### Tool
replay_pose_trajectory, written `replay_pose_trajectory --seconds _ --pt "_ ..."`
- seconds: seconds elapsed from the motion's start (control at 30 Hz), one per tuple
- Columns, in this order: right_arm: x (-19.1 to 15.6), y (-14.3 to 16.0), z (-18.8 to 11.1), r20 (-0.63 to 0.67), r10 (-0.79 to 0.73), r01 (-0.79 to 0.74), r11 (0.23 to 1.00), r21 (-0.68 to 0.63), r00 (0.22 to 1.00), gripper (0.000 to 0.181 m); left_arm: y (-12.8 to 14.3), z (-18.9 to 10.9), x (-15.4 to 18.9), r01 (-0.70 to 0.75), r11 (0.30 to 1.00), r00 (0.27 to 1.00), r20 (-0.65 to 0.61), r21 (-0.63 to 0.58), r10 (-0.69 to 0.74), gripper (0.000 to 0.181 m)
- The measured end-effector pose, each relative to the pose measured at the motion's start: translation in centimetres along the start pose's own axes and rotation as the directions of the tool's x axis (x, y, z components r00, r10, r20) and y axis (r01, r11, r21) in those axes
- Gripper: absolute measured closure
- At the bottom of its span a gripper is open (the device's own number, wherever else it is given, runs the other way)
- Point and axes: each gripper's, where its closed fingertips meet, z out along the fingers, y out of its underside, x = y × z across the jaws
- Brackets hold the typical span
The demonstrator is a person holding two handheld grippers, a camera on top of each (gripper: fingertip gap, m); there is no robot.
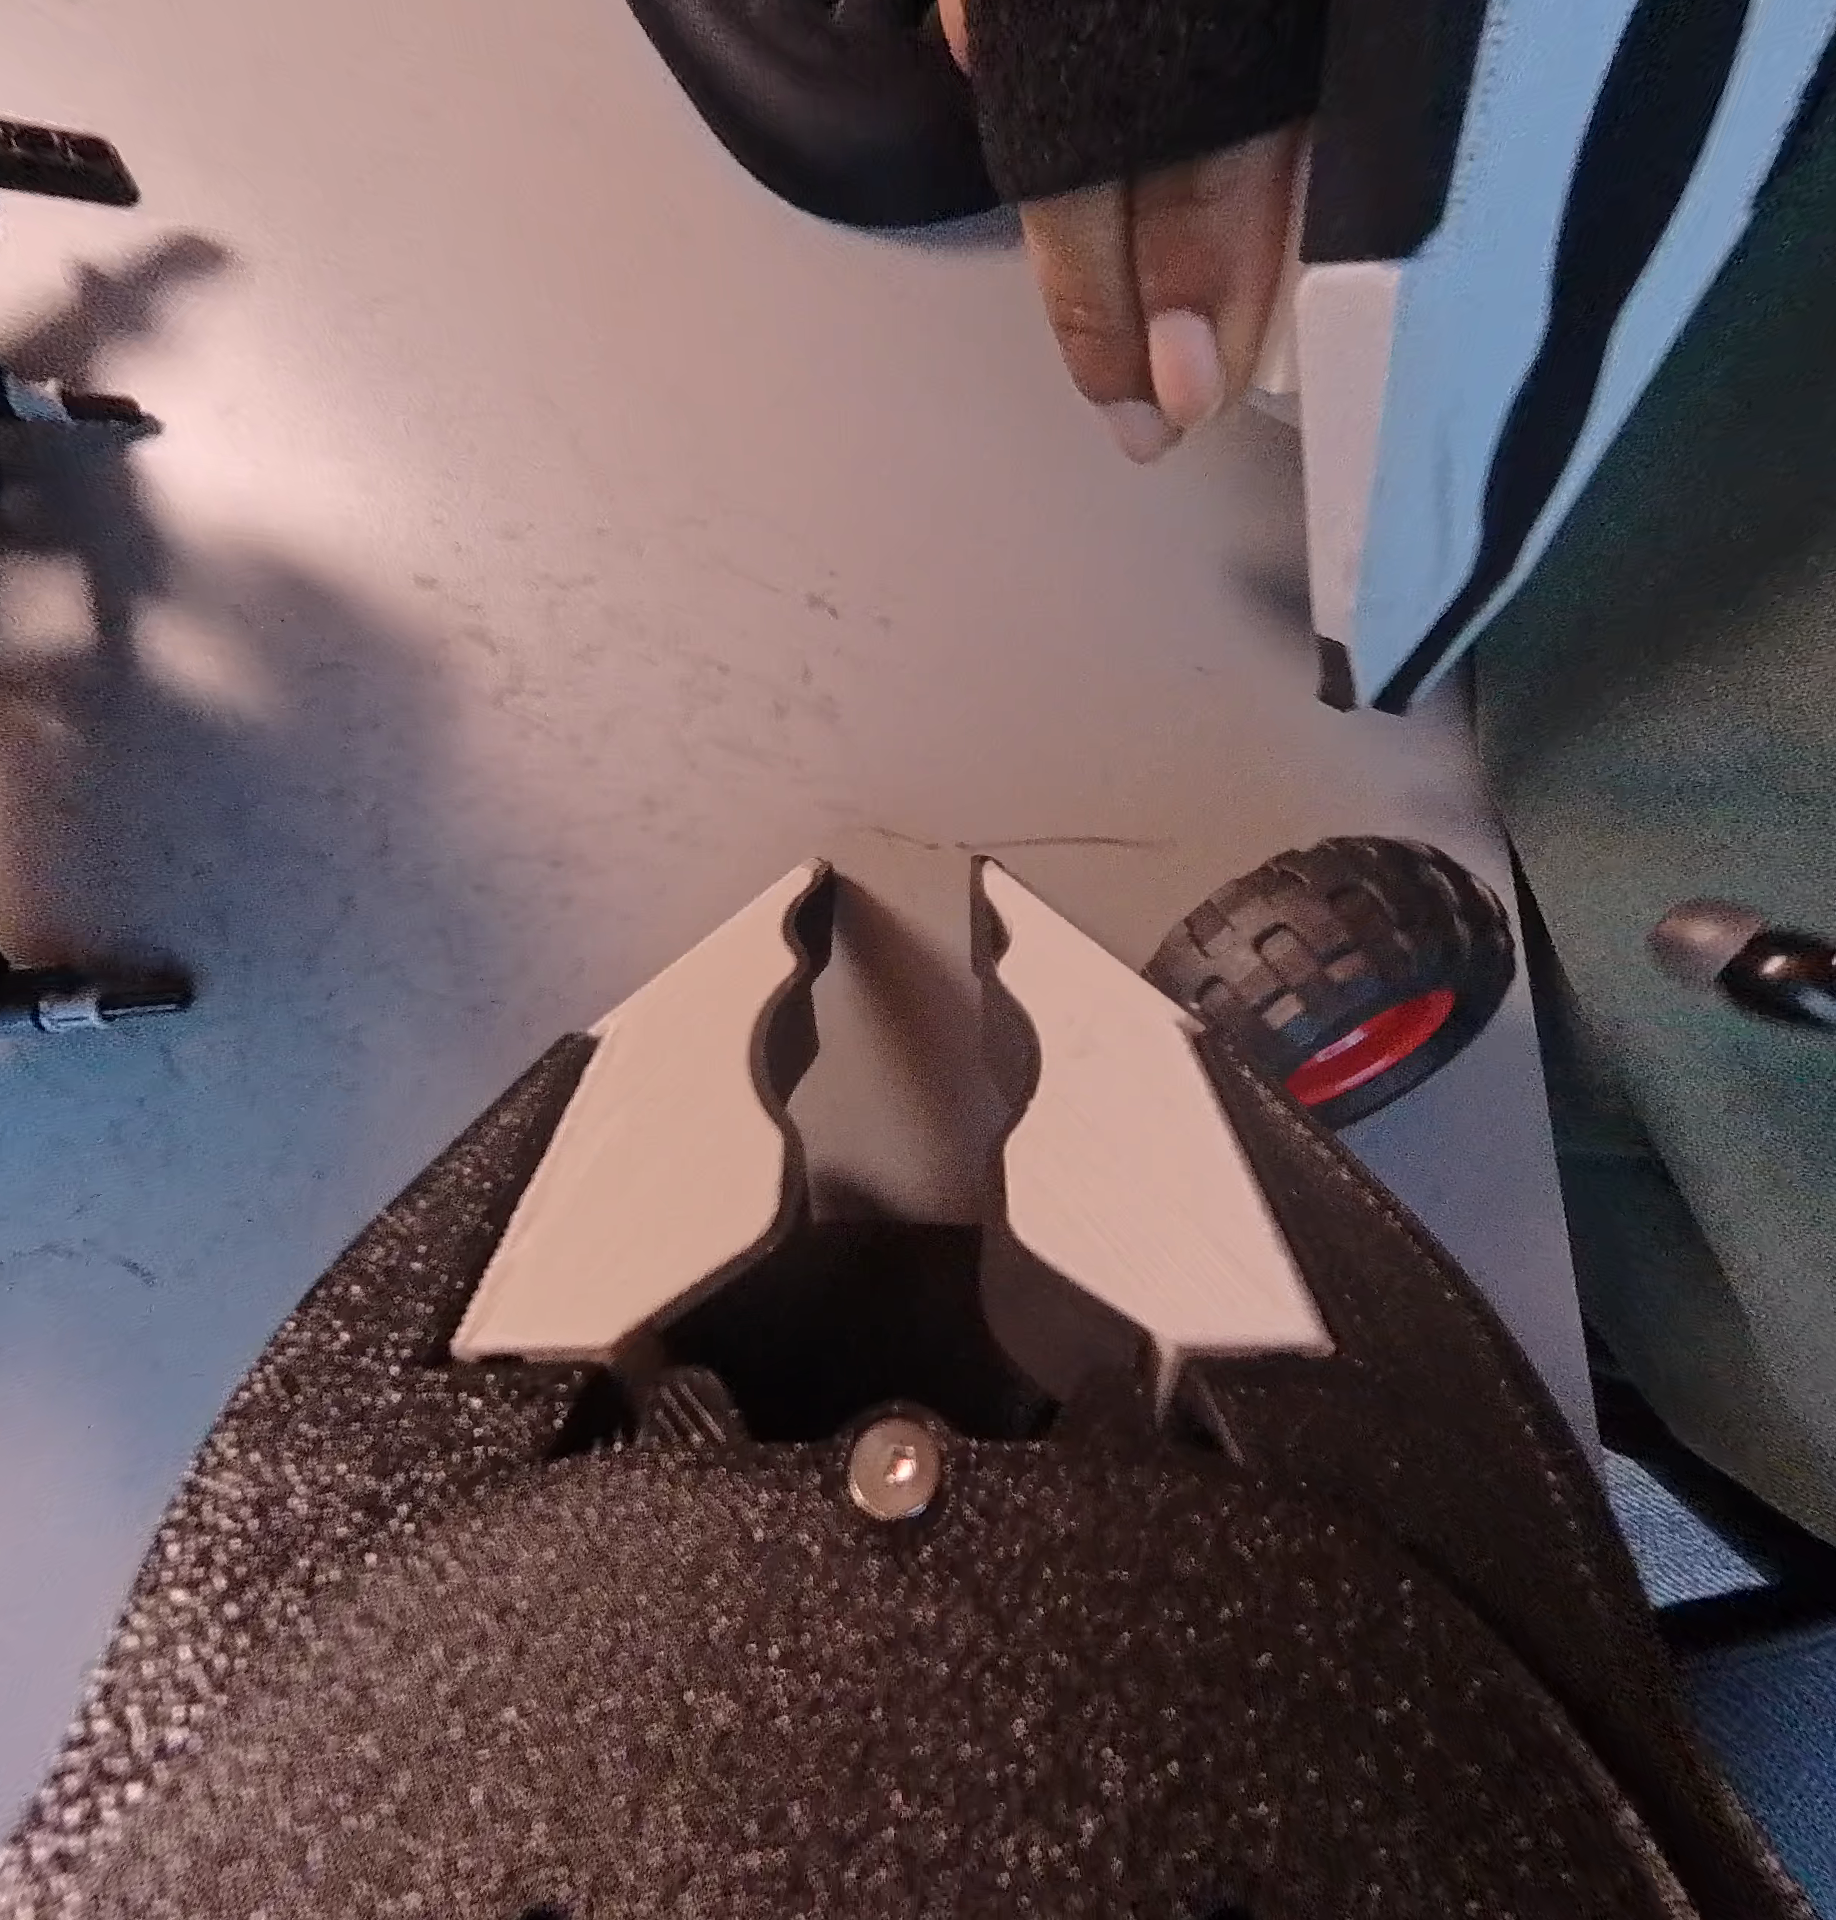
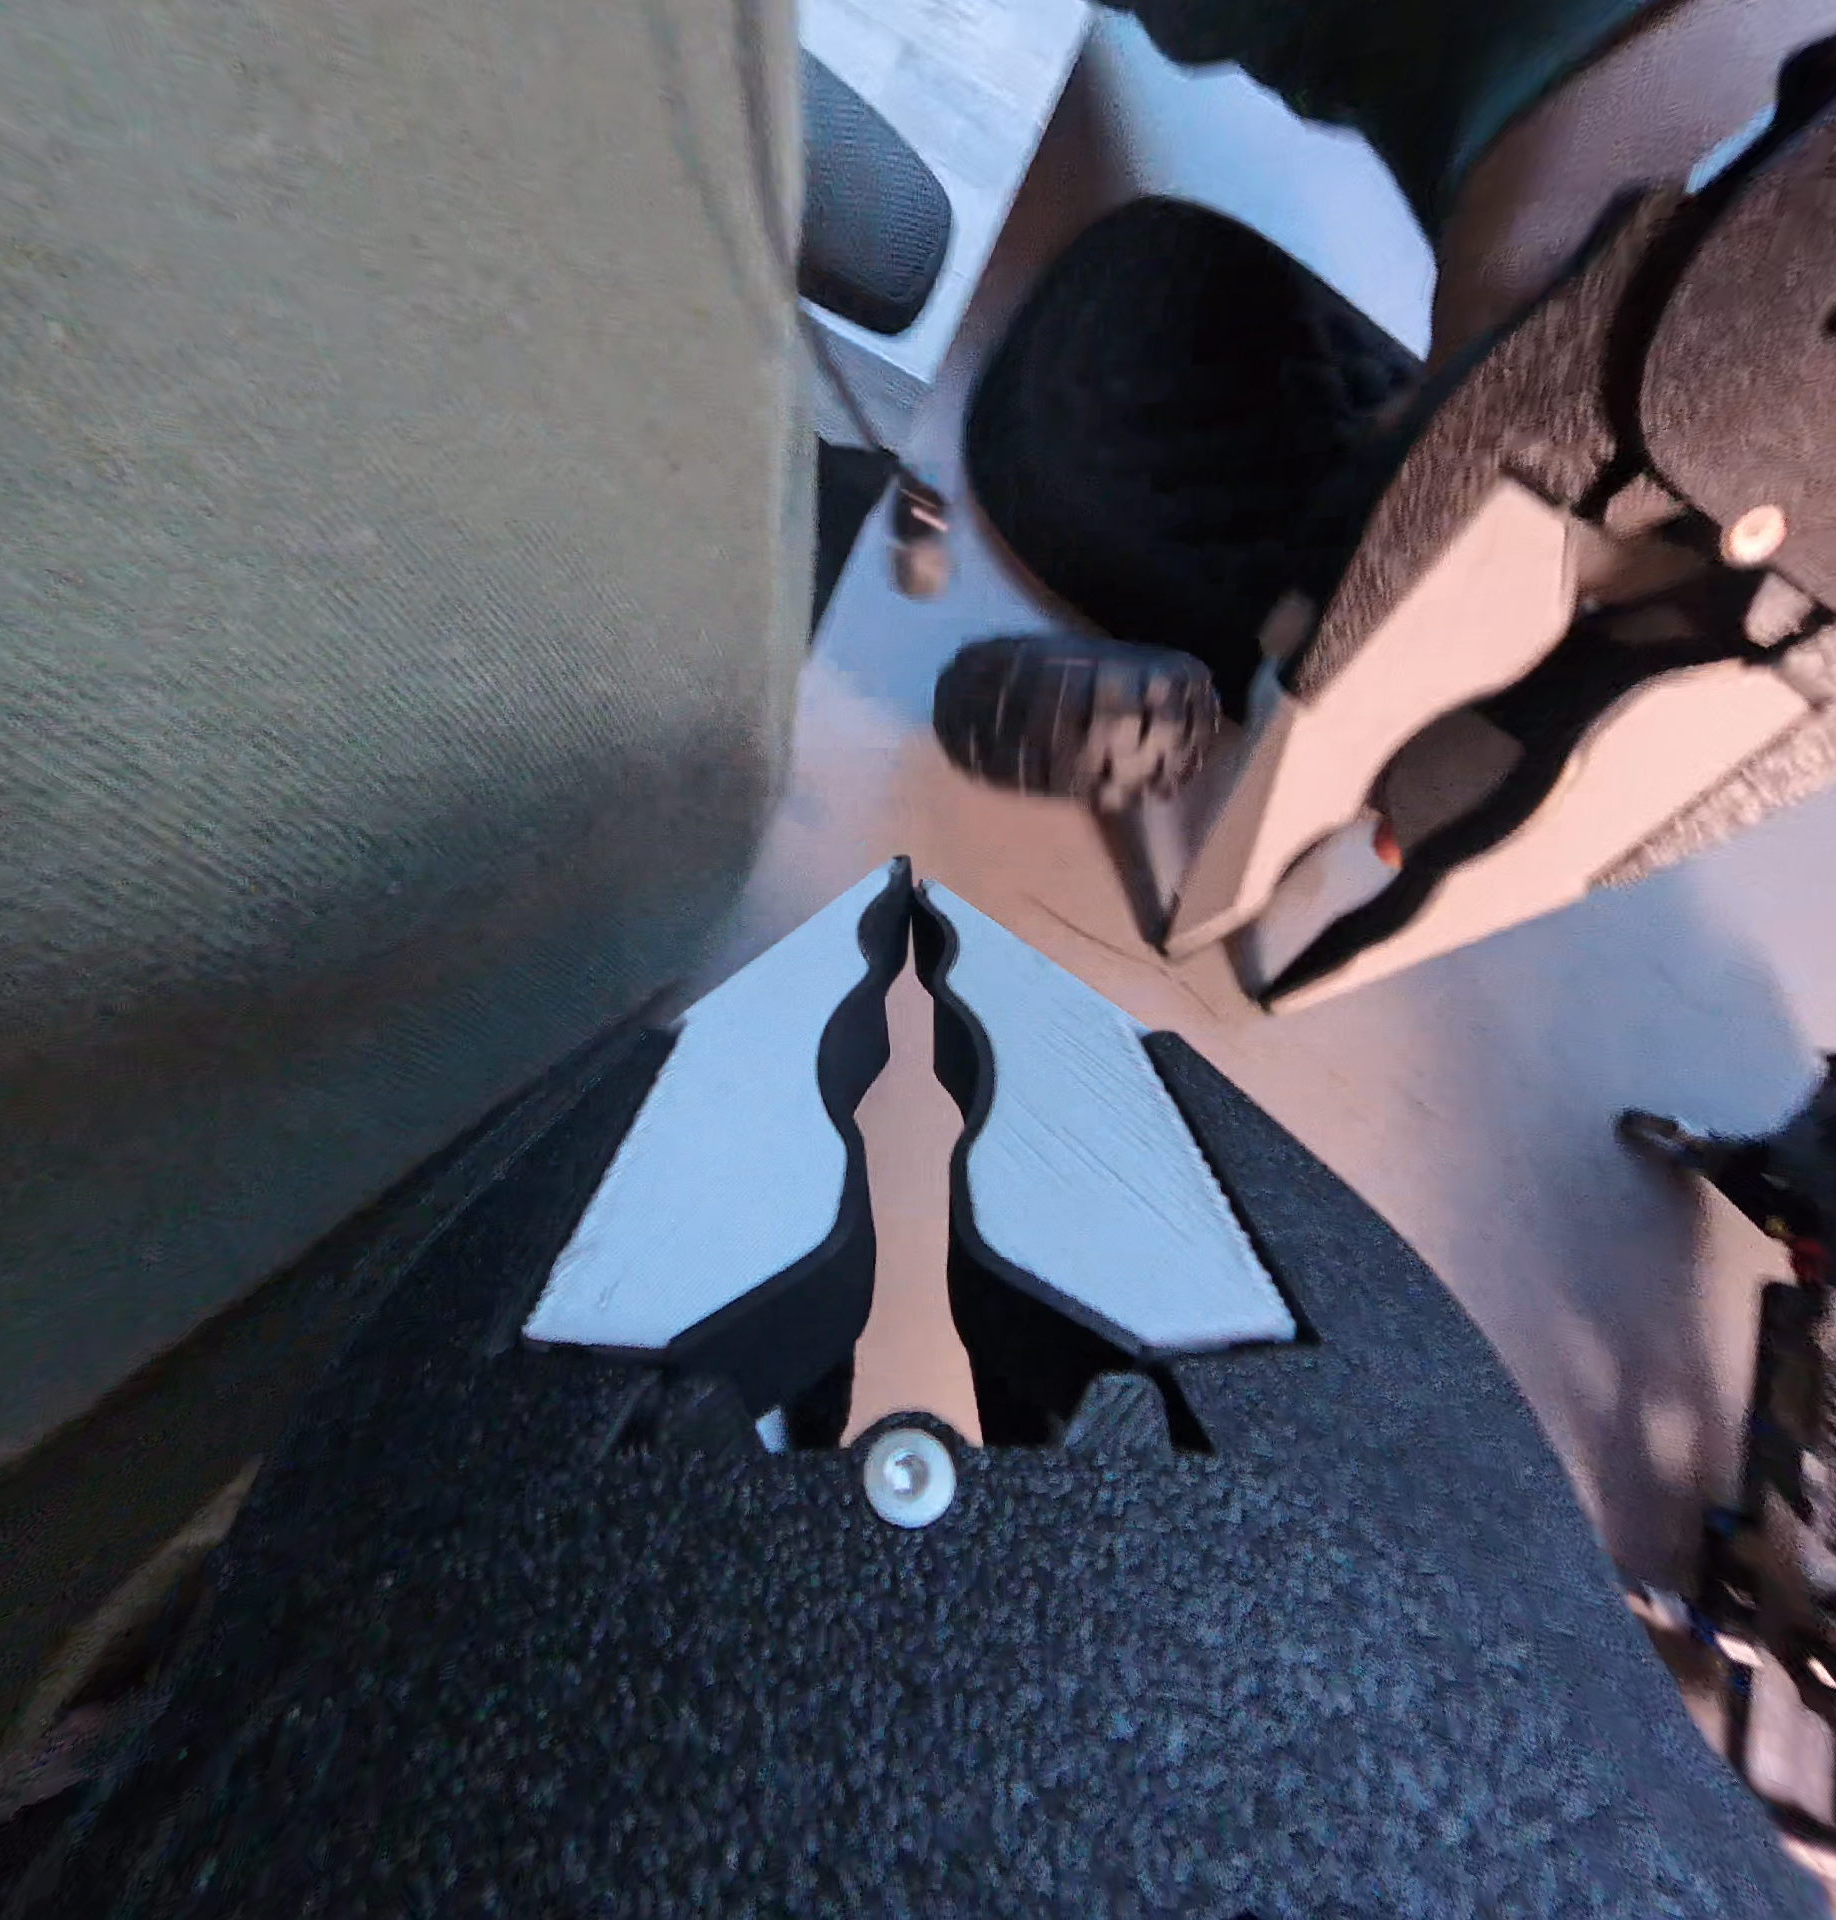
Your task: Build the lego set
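right now the black knobby rubber wheel (image 1: 1329,982) with a red hub lies tilted on the pale table (image 1: 685,571), just right of the left gripper (image 1: 898,868), fingers apart and empty. right gripper (image 2: 909,873): tips together, empty.

We seem to be at an office-style desk: a plain pale tabletop (image 1: 633,623) fills the frame, a black swivel chair (image 2: 1184,436) stands upper right, and grey carpet (image 1: 1745,1766) shows lower right.
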Motion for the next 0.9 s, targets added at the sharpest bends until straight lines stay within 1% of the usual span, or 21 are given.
replay_pose_trajectory --seconds 0.03,0.1,0.17,0.23,0.3,0.37,0.43,0.47,0.5,0.53,0.57,0.6,0.63,0.67,0.7,0.73,0.8,0.83,0.87,0.9 --pt "0.4 0.5 0.0 -0.023 0.006 -0.006 1.000 -0.013 1.000 0.181 0.2 -0.4 -0.1 0.007 1.000 1.000 -0.008 0.001 -0.007 0.153" --pt "1.4 0.7 -0.3 -0.050 0.094 -0.093 0.996 0.009 0.994 0.181 0.3 -1.5 -0.4 0.020 1.000 1.000 -0.004 0.017 -0.020 0.149" --pt "2.4 0.7 -0.7 -0.059 0.170 -0.169 0.985 0.026 0.984 0.181 -0.5 -3.3 -0.3 0.063 0.994 0.998 -0.024 0.094 -0.061 0.150" --pt "3.2 0.6 -1.1 -0.057 0.226 -0.223 0.973 0.060 0.972 0.174 -1.1 -4.9 0.7 0.102 0.983 0.993 -0.079 0.151 -0.090 0.146" --pt "3.5 0.5 -1.2 -0.039 0.280 -0.276 0.958 0.080 0.959 0.167 -1.3 -5.9 1.9 0.114 0.979 0.988 -0.119 0.172 -0.094 0.138" --pt "3.7 0.8 -0.9 -0.037 0.298 -0.295 0.953 0.065 0.954 0.160 -1.2 -5.7 3.7 0.118 0.981 0.981 -0.168 0.153 -0.092 0.127" --pt "3.6 1.0 -0.6 -0.039 0.295 -0.293 0.955 0.040 0.955 0.156 0.4 -4.3 4.6 0.050 0.998 0.991 -0.130 0.045 -0.043 0.119" --pt "3.6 1.2 -0.5 -0.041 0.292 -0.291 0.956 0.031 0.956 0.155 0.6 -3.9 5.4 0.032 0.999 0.989 -0.149 0.029 -0.027 0.112" --pt "3.6 1.2 -0.5 -0.043 0.290 -0.289 0.957 0.025 0.956 0.154 0.4 -3.8 5.7 0.037 0.999 0.986 -0.164 0.040 -0.030 0.120" --pt "3.6 1.2 -0.5 -0.044 0.289 -0.288 0.957 0.025 0.956 0.154 0.0 -4.0 5.7 0.046 0.997 0.985 -0.167 0.065 -0.035 0.132" --pt "3.6 1.2 -0.6 -0.046 0.286 -0.285 0.958 0.028 0.957 0.154 -0.3 -4.4 5.7 0.050 0.995 0.985 -0.171 0.086 -0.034 0.149" --pt "3.6 1.1 -0.6 -0.052 0.283 -0.282 0.959 0.030 0.958 0.154 -0.4 -4.7 5.6 0.051 0.994 0.984 -0.173 0.096 -0.034 0.159" --pt "3.6 1.1 -0.7 -0.059 0.279 -0.278 0.960 0.032 0.958 0.154 -0.3 -4.9 5.5 0.055 0.995 0.984 -0.172 0.088 -0.039 0.158" --pt "3.6 1.1 -0.8 -0.062 0.277 -0.275 0.961 0.034 0.959 0.154 -0.1 -5.0 5.4 0.057 0.996 0.986 -0.163 0.071 -0.045 0.151" --pt "3.5 1.1 -0.9 -0.066 0.276 -0.274 0.961 0.034 0.959 0.154 0.0 -5.0 5.1 0.054 0.997 0.989 -0.140 0.062 -0.045 0.144" --pt "3.5 1.2 -0.9 -0.074 0.276 -0.274 0.961 0.035 0.958 0.154 -0.3 -5.3 4.5 0.057 0.995 0.993 -0.104 0.082 -0.048 0.142" --pt "3.7 1.2 -1.1 -0.092 0.286 -0.282 0.958 0.050 0.954 0.155 -1.0 -6.2 2.5 0.097 0.984 0.995 -0.010 0.150 -0.097 0.151" --pt "3.9 1.1 -1.2 -0.099 0.292 -0.287 0.956 0.059 0.951 0.155 -1.0 -6.7 1.4 0.123 0.978 0.991 0.036 0.170 -0.131 0.152" --pt "4.1 1.1 -1.3 -0.107 0.298 -0.292 0.954 0.066 0.949 0.155 -0.8 -7.2 0.8 0.145 0.973 0.986 0.055 0.179 -0.156 0.152" --pt "4.3 1.1 -1.4 -0.115 0.305 -0.299 0.952 0.070 0.945 0.155 -0.7 -7.5 0.8 0.161 0.969 0.984 0.043 0.186 -0.172 0.150"
